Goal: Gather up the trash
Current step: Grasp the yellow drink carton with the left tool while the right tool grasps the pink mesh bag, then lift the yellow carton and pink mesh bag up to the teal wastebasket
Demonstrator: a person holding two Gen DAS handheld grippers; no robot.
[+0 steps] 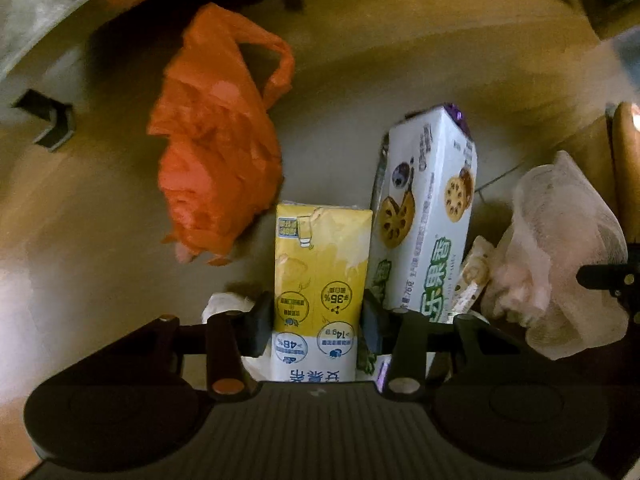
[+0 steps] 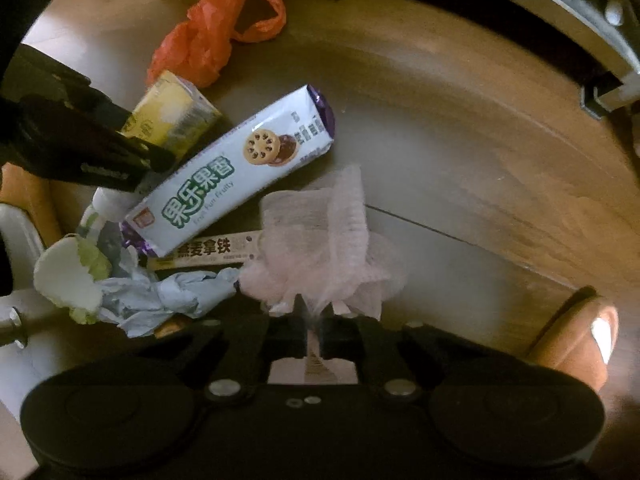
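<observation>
My left gripper is shut on a yellow drink carton, which also shows in the right wrist view. A white biscuit pack lies just right of it, also seen from the right wrist. An orange plastic bag lies to the left, and shows in the right wrist view. My right gripper is shut on a pale pink foam net, which shows at the right of the left wrist view.
A brown snack stick wrapper, crumpled blue paper and a white-green wrapper lie on the wooden floor. A metal frame runs along the far right. A brown rounded object sits at right.
</observation>
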